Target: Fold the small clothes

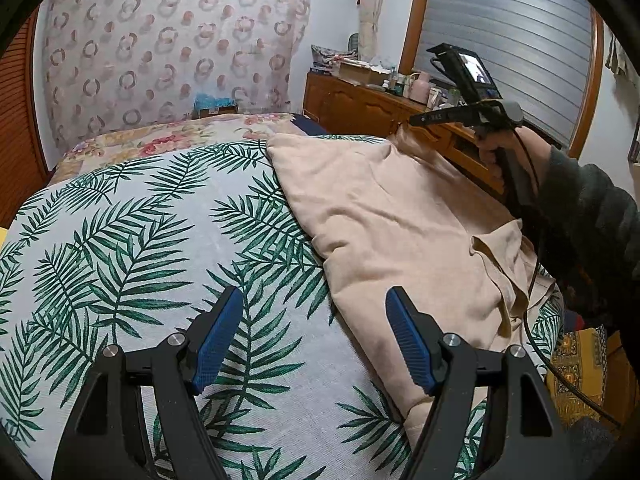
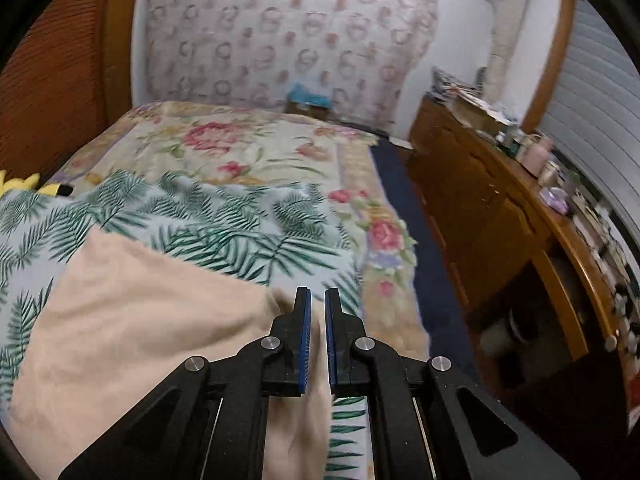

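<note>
Bed surface: a palm-leaf sheet (image 1: 132, 240) carries the work. Nearest, the left hand-held gripper (image 1: 314, 336) hovers with jaws apart, holding nothing. Just beside it lies the beige garment (image 1: 384, 216), soft, light and limp; expect sagging, so grasp hems or corners. Farther off, the right hand-held gripper (image 2: 316, 336) is clamped on 1 edge of the garment.
</note>
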The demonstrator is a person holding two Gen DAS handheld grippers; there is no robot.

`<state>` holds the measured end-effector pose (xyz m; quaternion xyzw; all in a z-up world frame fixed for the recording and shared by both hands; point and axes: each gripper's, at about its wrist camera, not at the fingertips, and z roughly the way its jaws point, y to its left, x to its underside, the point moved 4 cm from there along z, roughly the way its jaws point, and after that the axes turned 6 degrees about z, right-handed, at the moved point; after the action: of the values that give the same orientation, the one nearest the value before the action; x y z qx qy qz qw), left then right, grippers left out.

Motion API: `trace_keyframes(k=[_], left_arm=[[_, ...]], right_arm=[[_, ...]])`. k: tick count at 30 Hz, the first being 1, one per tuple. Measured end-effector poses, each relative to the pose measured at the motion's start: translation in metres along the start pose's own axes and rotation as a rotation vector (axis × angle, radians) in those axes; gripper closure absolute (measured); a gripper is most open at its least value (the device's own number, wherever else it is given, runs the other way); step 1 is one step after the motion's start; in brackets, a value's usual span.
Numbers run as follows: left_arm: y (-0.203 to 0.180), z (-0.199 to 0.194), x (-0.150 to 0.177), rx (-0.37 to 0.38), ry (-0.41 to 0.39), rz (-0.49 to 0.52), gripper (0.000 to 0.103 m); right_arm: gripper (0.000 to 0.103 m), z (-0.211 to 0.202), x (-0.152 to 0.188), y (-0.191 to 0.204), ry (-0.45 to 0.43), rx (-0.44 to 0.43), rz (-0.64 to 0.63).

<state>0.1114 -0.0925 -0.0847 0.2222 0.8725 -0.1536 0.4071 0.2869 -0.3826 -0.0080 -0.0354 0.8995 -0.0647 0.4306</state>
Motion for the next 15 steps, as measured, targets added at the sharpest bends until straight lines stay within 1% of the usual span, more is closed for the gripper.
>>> trace_keyframes(k=[1, 3, 4, 6, 7, 8, 10, 15], left_arm=[[0.0, 0.0, 0.0, 0.0, 0.001, 0.0, 0.028], [0.0, 0.0, 0.0, -0.003, 0.001, 0.002, 0.028], [-0.001, 0.0, 0.0, -0.004, 0.002, 0.003, 0.028], [-0.001, 0.0, 0.001, -0.005, 0.003, 0.005, 0.028], [0.0, 0.0, 0.0, -0.005, 0.003, 0.003, 0.028], [0.0, 0.001, 0.0, -0.005, 0.004, 0.003, 0.028], [0.0, 0.001, 0.001, -0.005, 0.008, 0.002, 0.028], [0.001, 0.002, 0.001, -0.005, 0.012, 0.001, 0.028]], right_arm=[[0.097, 0.0, -0.001, 0.0, 0.008, 0.0, 0.019], [0.085, -0.003, -0.004, 0.007, 0.022, -0.009, 0.04], [0.081, -0.001, -0.005, 0.009, 0.028, -0.031, 0.042], [0.064, 0.004, -0.005, 0.01, 0.037, -0.068, 0.035], [0.062, 0.006, -0.004, 0.011, 0.045, -0.086, 0.034], [0.06, 0.007, -0.002, 0.009, 0.055, -0.1, 0.036], [0.06, 0.016, 0.003, 0.008, 0.092, -0.112, 0.047], [0.061, 0.043, 0.01, 0.004, 0.169, -0.097, 0.039]])
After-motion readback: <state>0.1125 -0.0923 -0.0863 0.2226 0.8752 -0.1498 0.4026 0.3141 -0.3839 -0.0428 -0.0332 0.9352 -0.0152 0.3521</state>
